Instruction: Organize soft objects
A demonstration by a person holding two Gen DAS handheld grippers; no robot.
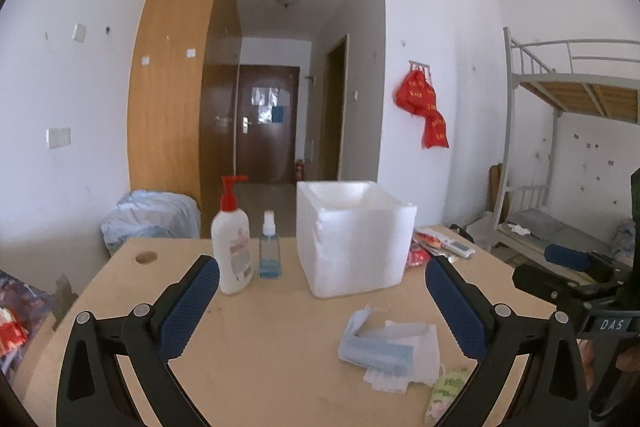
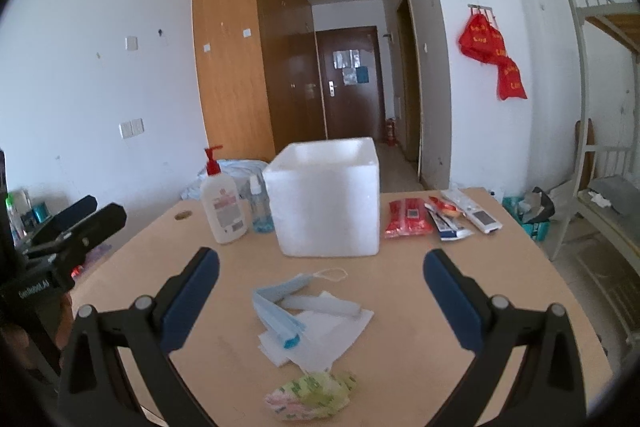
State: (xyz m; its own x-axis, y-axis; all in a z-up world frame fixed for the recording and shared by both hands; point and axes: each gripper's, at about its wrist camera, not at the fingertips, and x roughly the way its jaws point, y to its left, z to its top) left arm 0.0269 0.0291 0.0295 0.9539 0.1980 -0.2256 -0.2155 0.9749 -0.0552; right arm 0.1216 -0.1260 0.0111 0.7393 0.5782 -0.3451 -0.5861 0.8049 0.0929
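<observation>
Both grippers hover level above the pale wooden table [image 2: 440,307], the left gripper [image 1: 322,281] and right gripper [image 2: 321,273] spread wide and holding nothing. Just in front of the blocky white foam box [image 2: 328,199] lie folded blue face masks [image 2: 276,311] on thin tissues [image 2: 320,337], then a crinkly green packet [image 2: 312,395].

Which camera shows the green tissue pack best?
The right wrist view: the green tissue pack lies whole on the table, between the open fingers, near the masks. The left wrist view shows only part of it, cut off behind the right finger.
</observation>
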